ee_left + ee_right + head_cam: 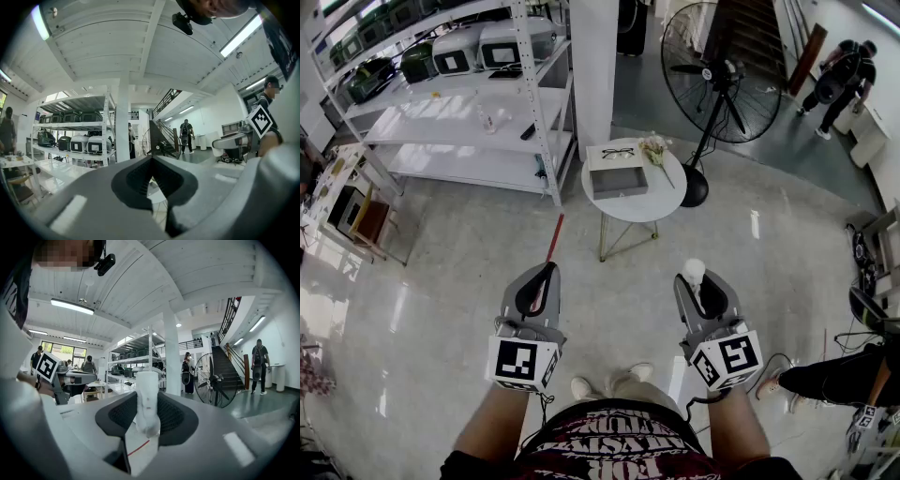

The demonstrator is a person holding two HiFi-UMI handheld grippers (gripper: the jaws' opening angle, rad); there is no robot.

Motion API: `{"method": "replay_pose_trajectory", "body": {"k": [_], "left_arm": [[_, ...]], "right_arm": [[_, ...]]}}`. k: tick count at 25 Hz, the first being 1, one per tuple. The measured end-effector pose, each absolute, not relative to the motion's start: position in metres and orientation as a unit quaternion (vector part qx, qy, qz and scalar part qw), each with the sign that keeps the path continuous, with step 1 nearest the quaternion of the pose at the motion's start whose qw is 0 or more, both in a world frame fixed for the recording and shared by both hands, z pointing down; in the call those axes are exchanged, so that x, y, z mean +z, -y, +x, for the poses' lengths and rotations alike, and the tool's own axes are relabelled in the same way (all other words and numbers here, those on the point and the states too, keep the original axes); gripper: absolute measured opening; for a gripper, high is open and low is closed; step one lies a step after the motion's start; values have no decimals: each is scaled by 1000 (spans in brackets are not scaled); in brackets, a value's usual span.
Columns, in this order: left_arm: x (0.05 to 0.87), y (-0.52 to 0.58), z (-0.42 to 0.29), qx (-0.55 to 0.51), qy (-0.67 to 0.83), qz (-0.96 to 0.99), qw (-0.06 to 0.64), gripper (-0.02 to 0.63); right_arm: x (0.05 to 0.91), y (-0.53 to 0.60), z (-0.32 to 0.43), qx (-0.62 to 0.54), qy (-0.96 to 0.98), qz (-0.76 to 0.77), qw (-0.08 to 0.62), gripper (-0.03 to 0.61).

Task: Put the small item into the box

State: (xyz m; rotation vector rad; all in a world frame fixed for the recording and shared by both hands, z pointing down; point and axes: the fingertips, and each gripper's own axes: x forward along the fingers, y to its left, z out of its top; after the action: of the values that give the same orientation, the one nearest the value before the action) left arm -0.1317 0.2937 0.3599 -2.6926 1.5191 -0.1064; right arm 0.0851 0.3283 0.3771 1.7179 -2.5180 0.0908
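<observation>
My right gripper (695,277) is shut on a small white cylinder-shaped item (694,272); in the right gripper view that white item (146,401) stands upright between the dark pads (172,416). My left gripper (546,272) is shut with nothing between its jaws, and the left gripper view shows its pads (140,178) meeting. A grey open box (618,180) lies on a small round white table (661,202) ahead of me, far beyond both grippers. A pair of glasses (618,152) rests on the box's lid.
A spray of flowers (656,150) lies on the table beside the box. A black standing fan (719,80) stands behind the table. White shelving (459,103) with cases stands at the left, next to a white pillar (593,61). A red strip (553,239) lies on the floor.
</observation>
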Motion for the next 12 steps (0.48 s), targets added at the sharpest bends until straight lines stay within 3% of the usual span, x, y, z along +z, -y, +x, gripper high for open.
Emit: {"method": "replay_pose_trajectory", "body": {"k": [12], "left_arm": [[352,-330,-197,-15,-495,-869,18,0]], "right_arm": [[359,-381,46,21,815,577,48,155]]}}
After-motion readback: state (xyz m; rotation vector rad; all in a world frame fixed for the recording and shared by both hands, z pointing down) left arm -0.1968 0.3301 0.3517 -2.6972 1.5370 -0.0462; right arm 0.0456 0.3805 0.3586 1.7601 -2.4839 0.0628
